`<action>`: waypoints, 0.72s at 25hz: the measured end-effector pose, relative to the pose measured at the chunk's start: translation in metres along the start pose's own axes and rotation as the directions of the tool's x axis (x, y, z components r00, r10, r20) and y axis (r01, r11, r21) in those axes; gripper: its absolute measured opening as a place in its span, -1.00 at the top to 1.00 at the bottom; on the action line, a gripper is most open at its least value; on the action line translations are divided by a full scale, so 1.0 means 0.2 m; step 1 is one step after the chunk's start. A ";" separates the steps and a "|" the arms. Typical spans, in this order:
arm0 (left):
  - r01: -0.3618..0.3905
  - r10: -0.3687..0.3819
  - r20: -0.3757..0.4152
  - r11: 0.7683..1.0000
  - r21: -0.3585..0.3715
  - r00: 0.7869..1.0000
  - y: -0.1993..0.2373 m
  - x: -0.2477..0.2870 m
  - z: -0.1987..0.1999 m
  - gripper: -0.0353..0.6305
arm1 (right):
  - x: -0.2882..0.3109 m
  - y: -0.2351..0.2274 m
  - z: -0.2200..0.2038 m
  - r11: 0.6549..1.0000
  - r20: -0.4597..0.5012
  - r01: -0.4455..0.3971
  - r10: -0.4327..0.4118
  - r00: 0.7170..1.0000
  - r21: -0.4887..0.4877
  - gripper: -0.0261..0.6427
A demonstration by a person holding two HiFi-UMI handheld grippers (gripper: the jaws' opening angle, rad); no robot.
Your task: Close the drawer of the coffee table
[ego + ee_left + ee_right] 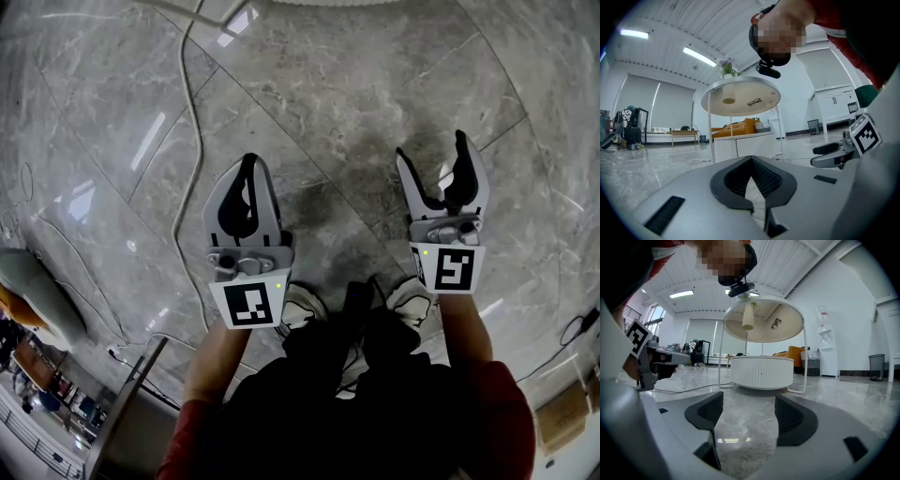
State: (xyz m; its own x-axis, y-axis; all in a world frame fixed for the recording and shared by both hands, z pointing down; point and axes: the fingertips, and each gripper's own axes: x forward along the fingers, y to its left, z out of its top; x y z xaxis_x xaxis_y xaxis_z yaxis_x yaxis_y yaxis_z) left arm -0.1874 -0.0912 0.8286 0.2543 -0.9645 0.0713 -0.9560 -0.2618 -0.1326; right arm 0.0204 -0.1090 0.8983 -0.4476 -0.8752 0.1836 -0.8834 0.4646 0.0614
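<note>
Here, above grey marble floor [375,84], left claw [247,161] sits clenched, right claw [430,143] released.

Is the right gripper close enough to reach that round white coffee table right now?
Probably not: the right gripper hangs open over the floor, and the coffee table stands well ahead. Nothing blocks the way, so stepping closer should do.

Left tool [249,161] together, right tool [431,146] apart

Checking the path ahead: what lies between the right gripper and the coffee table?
Only bare marble floor, in the right gripper view, between the open right gripper and the coffee table; a white cable lies off to the left.
</note>
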 end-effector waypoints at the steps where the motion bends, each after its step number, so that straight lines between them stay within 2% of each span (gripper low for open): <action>1: 0.000 0.000 -0.001 1.000 -0.002 1.000 -0.01 0.00 0.00 0.85 | 0.00 0.00 0.00 1.000 0.002 0.000 0.000 1.000 0.005 -0.13; 5: 0.016 -0.016 -0.005 1.000 -0.001 1.000 -0.04 0.00 -0.01 0.86 | 0.00 0.01 0.00 1.000 0.006 0.006 -0.006 1.000 0.002 -0.09; 6: 0.019 -0.019 -0.005 1.000 -0.001 1.000 -0.04 0.00 -0.01 0.86 | 0.00 0.01 0.00 1.000 0.007 0.009 -0.009 1.000 0.001 0.03; 8: 0.020 -0.020 -0.006 1.000 -0.002 1.000 -0.04 0.00 -0.01 0.86 | -0.01 0.00 0.00 1.000 0.009 0.014 -0.015 1.000 0.011 0.42; 12: 0.015 -0.015 -0.006 1.000 0.001 1.000 -0.03 0.00 -0.01 0.86 | -0.01 -0.01 0.02 0.999 0.016 0.027 -0.027 0.999 0.024 0.78; 18: 0.016 -0.016 0.000 1.000 -0.004 1.000 -0.02 0.00 -0.01 0.86 | 0.01 -0.02 0.02 0.999 0.006 0.034 -0.034 0.999 0.025 0.85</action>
State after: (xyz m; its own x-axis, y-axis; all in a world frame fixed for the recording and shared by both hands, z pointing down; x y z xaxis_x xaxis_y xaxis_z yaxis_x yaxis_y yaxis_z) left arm -0.1838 -0.0903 0.8318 0.2699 -0.9601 0.0730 -0.9523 -0.2774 -0.1275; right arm 0.0231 -0.1125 0.8946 -0.4180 -0.8913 0.1756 -0.9013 0.4312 0.0429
